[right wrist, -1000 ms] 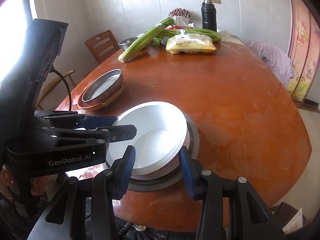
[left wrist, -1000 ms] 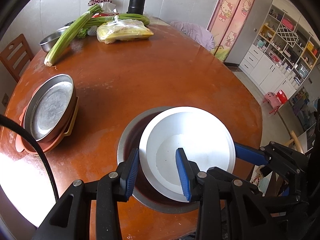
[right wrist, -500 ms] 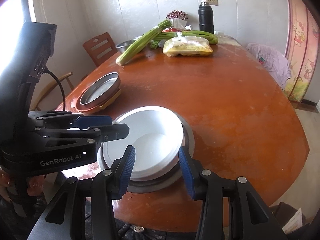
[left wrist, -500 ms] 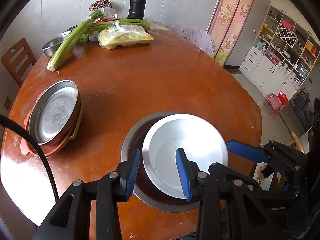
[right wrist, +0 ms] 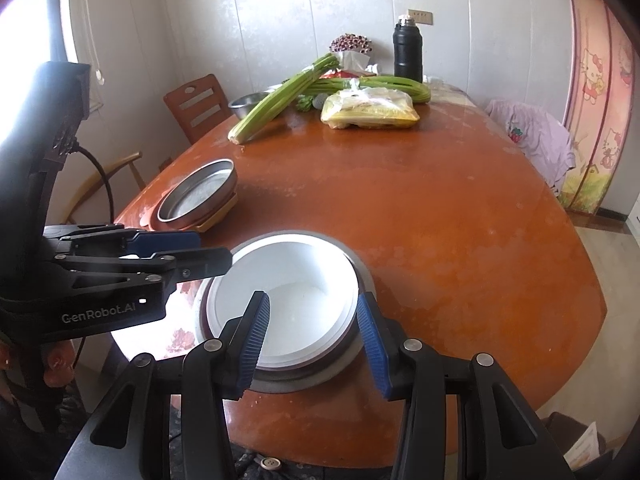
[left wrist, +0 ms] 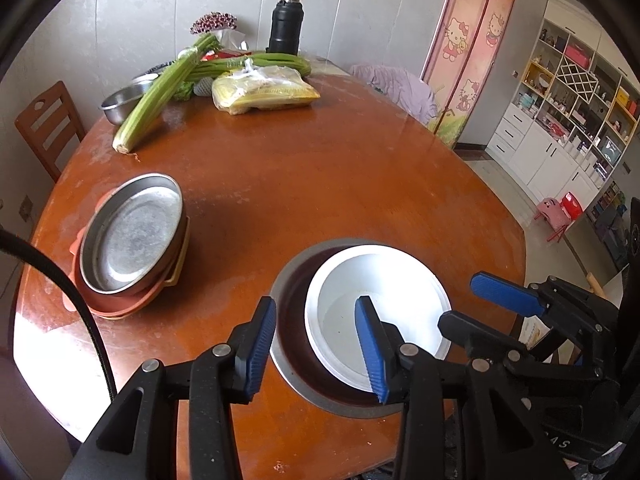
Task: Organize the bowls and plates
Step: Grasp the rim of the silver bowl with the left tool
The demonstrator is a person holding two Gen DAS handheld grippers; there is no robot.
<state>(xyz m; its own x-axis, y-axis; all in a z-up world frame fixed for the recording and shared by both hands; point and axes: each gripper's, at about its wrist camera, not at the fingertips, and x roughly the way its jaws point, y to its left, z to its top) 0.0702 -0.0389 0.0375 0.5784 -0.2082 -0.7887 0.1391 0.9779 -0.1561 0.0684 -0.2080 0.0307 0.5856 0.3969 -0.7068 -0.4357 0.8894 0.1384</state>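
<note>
Step in hand: nesting. The white bowl (left wrist: pixel 378 316) is seated inside the larger steel bowl (left wrist: pixel 294 364) at the near edge of the table (left wrist: pixel 320 184), slightly off-centre toward the right. The left claw (left wrist: pixel 316 346) has just been opening; its jaws straddle the white bowl's near rim with a gap, nothing gripped. The right claw (right wrist: pixel 314 330) is held part open over the same bowl, empty. Next move, as judged: both claws to be withdrawn, then the plate stack (left wrist: pixel 132 236) to be dealt with.

White bowl (left wrist: pixel 384 312) lowered; left tongs (left wrist: pixel 316 344) apparently opening.
</note>
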